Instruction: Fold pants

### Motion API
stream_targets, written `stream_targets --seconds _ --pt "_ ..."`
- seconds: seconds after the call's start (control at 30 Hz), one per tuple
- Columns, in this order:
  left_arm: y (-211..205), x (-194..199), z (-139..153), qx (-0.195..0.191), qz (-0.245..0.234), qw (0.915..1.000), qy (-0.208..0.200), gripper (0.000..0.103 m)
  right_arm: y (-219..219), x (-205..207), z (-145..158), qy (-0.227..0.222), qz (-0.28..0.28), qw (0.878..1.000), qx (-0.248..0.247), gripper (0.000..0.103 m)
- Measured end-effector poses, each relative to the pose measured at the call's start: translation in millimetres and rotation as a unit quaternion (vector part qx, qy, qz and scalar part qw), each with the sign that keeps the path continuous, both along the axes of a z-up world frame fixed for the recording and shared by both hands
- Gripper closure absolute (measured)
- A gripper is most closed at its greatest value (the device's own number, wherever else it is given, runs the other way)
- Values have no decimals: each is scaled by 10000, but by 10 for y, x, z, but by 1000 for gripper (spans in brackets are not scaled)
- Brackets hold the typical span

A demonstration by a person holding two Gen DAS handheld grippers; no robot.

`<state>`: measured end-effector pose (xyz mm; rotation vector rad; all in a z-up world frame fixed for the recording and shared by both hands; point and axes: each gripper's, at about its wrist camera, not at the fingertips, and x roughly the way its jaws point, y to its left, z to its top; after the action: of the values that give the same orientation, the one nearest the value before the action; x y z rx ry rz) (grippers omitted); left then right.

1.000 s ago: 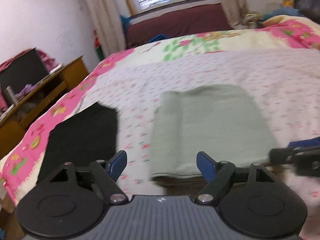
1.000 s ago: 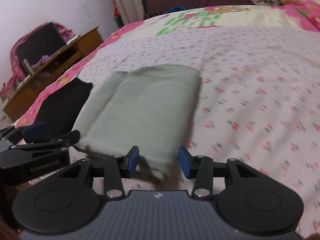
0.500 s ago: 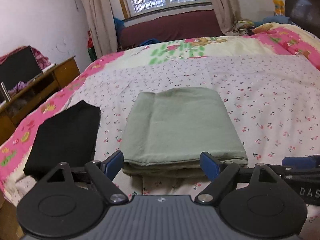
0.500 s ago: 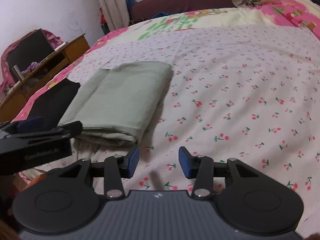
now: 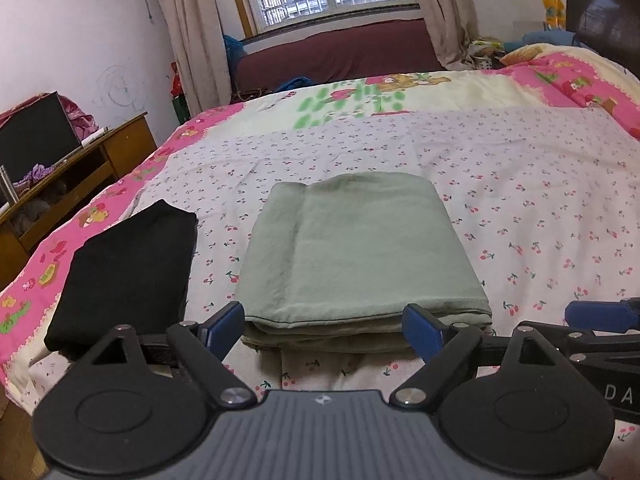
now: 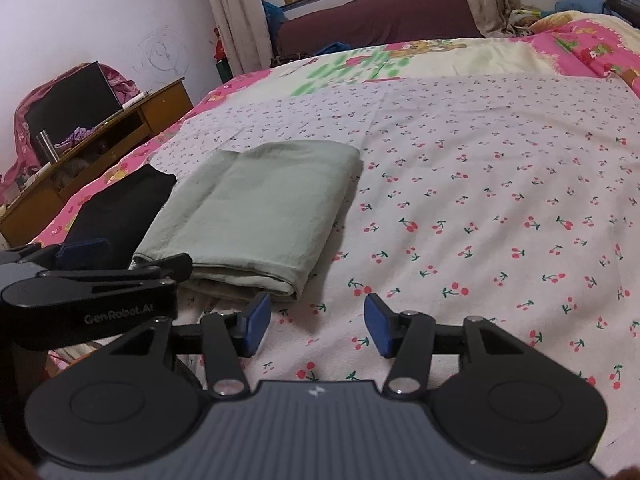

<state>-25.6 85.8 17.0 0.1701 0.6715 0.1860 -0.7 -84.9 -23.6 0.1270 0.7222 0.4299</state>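
Observation:
The sage-green pants (image 5: pixel 356 252) lie folded into a flat rectangle on the cherry-print bedspread (image 5: pixel 540 200); they also show in the right wrist view (image 6: pixel 256 208). My left gripper (image 5: pixel 323 330) is open and empty, held just short of the pants' near edge. My right gripper (image 6: pixel 316 324) is open and empty over bare bedspread, to the right of the pants. The left gripper's body (image 6: pixel 88 292) shows at the left of the right wrist view.
A folded black garment (image 5: pixel 124 272) lies left of the green pants near the bed's left edge. A wooden desk (image 5: pixel 72 176) with a dark monitor stands left of the bed. A maroon sofa (image 5: pixel 340 52) and window are at the far end.
Both grippers have pulled back and lifted away from the folded pants. The views steadied and now look down the bed; both grippers stay open and empty.

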Motion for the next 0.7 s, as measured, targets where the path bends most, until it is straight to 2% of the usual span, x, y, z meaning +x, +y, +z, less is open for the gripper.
stream_targets --seconds 0.7 --pt "-20 11 -19 75 -60 9999 62 1 -9 27 -63 98 8 9999 22 49"
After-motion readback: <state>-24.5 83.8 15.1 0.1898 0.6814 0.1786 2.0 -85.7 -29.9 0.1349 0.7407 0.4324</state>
